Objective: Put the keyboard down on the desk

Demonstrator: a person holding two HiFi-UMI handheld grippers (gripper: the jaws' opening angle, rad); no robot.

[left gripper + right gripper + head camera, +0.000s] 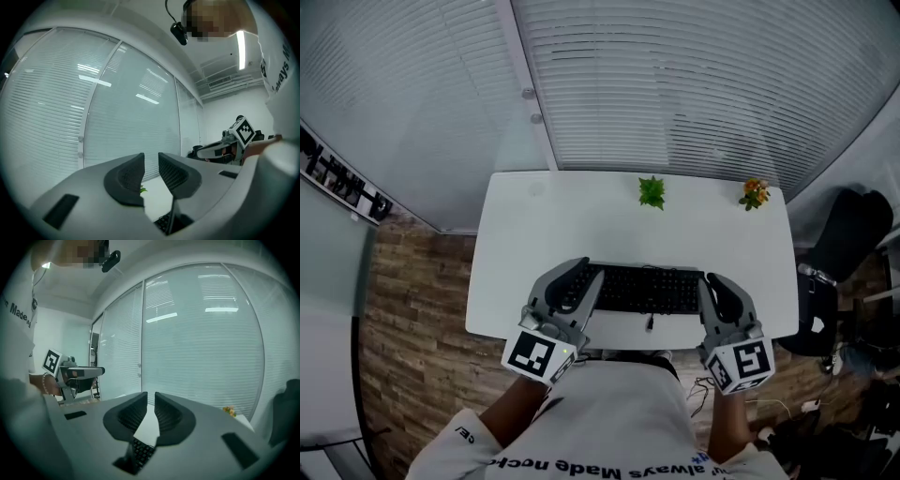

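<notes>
A black keyboard (pixel 647 289) lies crosswise over the near part of the white desk (pixel 581 211); whether it rests on the top I cannot tell. My left gripper (pixel 581 281) is shut on its left end, and my right gripper (pixel 712 291) is shut on its right end. In the left gripper view the jaws (pixel 151 171) stand almost together, with the keyboard's thin edge (pixel 174 215) between them low down. The right gripper view shows its jaws (pixel 151 411) likewise nipped on the keyboard (pixel 140 451), whose keys show below.
A small green plant (pixel 652 192) and an orange-flowered plant (pixel 755 194) stand at the desk's far edge, before the window blinds. A black chair (pixel 853 234) is at the right of the desk. Brick-pattern floor lies to the left. A thin cable (pixel 649 323) hangs at the keyboard's front.
</notes>
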